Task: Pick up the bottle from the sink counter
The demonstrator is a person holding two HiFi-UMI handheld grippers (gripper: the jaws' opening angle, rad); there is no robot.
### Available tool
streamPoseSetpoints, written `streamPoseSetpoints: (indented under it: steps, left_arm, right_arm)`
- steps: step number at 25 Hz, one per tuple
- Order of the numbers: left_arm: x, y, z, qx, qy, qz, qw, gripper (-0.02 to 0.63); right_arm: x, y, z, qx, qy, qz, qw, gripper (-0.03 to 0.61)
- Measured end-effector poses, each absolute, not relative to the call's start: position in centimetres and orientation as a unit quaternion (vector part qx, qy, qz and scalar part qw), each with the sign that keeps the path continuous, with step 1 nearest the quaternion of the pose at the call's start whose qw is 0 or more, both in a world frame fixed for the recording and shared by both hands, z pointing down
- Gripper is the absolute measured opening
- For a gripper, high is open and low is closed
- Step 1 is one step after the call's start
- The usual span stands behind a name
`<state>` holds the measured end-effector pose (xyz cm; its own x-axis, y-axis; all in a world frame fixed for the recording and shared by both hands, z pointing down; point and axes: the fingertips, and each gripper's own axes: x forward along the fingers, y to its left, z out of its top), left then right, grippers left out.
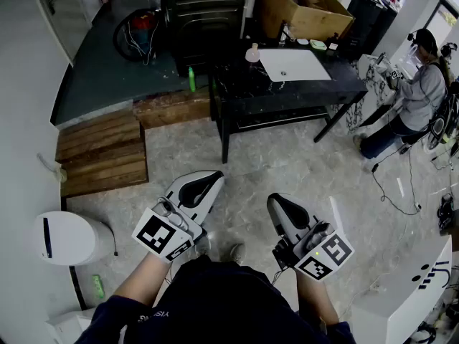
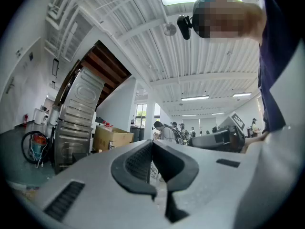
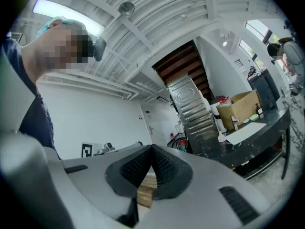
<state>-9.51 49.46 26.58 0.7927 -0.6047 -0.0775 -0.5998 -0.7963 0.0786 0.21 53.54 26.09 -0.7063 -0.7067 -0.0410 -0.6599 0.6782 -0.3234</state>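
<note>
Grey marbled floor (image 1: 287,156) underlies the white left gripper (image 1: 204,180) and white right gripper (image 1: 278,203) at lower centre, each with jaws closed together, empty. Well apart, upper centre: pale pink plastic bottle (image 1: 252,52) upright on the black sink counter (image 1: 247,84), just left of its white basin (image 1: 294,64).

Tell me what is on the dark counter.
On the counter: a white sink, a pale bottle left of it, a small dark bottle and a cardboard box behind. The box hides whatever stands behind it.

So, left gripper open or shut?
Shut. The left gripper has its jaws meeting at the tips, with nothing between them.
</note>
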Motion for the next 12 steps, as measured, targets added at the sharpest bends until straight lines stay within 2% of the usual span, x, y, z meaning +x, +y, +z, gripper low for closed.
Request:
streamPoseSetpoints:
  steps: [12]
  left_arm:
    - [-8.0, 49.6, 27.7, 0.948, -0.316, -0.039, 0.027, 0.008]
  right_arm:
    - [1.3, 53.5, 26.8, -0.369, 0.914, -0.146, 0.085, 0.025]
